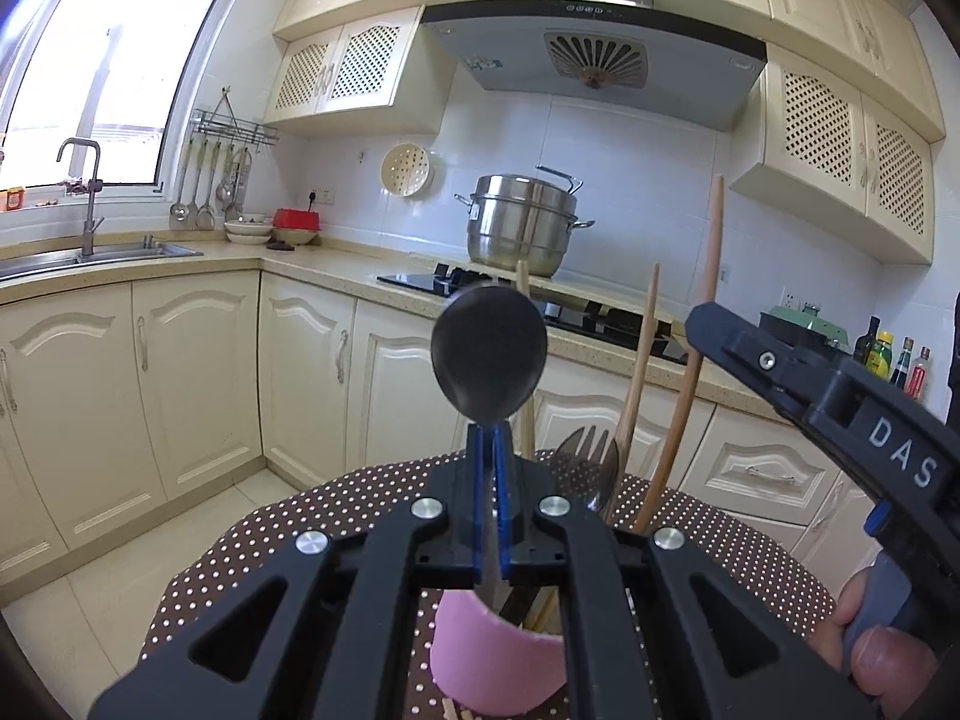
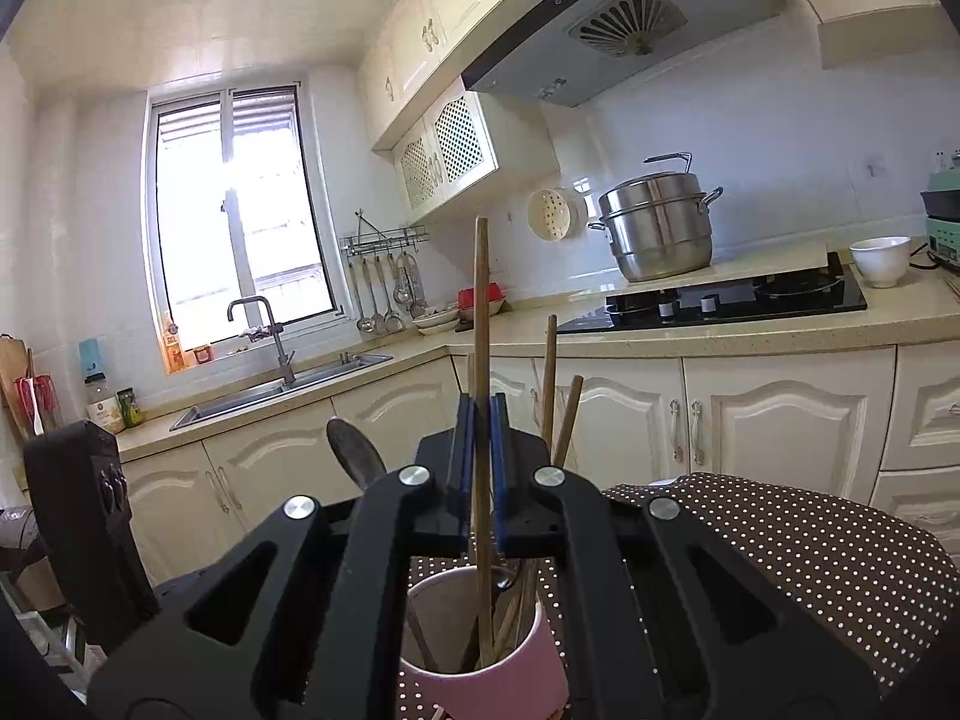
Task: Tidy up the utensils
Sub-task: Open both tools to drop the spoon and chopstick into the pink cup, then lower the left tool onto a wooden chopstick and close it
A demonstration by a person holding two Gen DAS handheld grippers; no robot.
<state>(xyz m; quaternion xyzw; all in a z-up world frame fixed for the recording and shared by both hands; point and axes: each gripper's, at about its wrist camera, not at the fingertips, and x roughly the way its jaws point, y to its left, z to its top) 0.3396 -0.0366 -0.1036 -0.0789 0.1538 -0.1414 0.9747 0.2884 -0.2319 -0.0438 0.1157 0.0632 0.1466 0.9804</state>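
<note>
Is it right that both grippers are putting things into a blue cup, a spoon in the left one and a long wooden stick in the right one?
Not quite: the cup is pink, as both wrist views show. The rest holds: the left gripper grips the spoon, and the right gripper grips the long wooden stick.

White letters "DAS" stand on the black body of the right gripper (image 1: 900, 450), seen in the left wrist view. Bottle labels on the counter and the range hood panel markings are too small to read. No readable text in the right wrist view.
</note>
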